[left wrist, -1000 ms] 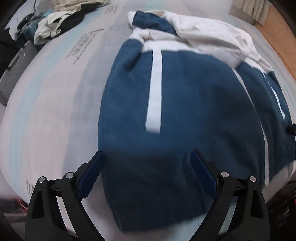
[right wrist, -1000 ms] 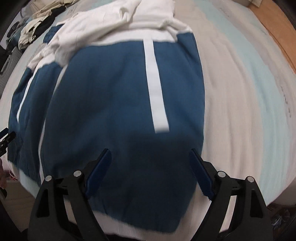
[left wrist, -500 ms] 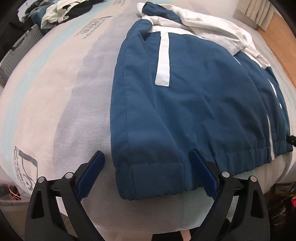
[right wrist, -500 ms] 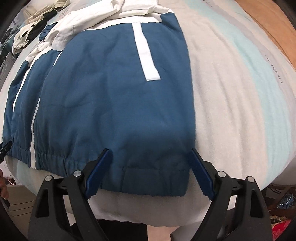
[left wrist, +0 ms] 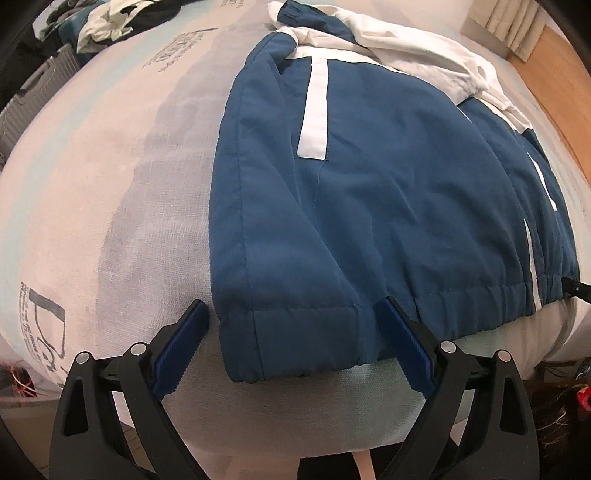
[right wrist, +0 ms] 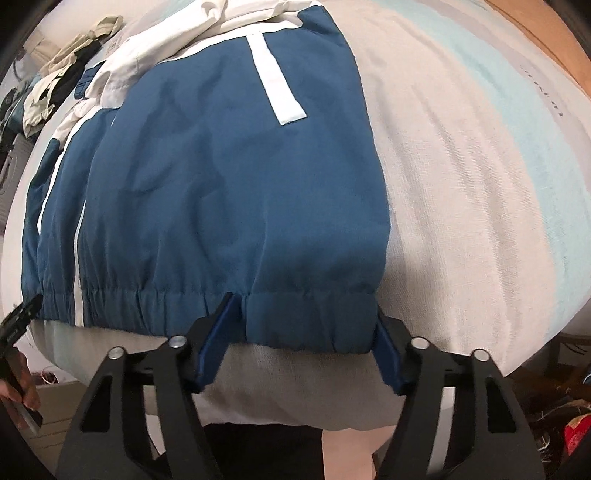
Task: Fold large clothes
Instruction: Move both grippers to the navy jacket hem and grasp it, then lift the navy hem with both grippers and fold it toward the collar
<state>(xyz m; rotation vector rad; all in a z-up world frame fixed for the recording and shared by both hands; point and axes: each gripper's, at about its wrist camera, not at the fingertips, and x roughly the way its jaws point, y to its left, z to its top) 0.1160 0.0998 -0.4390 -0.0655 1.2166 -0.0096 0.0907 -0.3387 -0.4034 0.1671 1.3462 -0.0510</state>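
Reaching for the hem corners of the blue jacket (left wrist: pixel 369 192) spread on the bed (left wrist: pixel 110 192). Left gripper (left wrist: pixel 291 332) spread wide around its corner; right gripper (right wrist: pixel 306 328) just closing, pads beside the cuff, not yet pinching. Next, probably: clamping both, then lifting the hem toward the white hood (left wrist: pixel 406 48).

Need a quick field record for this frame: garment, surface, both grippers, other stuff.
garment: blue and white jacket, spread flat, elastic hem at the bed's near edge
surface: bed sheet, pale stripes with printed text
left gripper: open, straddling the jacket's hem corner
right gripper: jaws have just been closing, hem corner between them, firm grip unclear
other: clothes pile at the far corner of the bed
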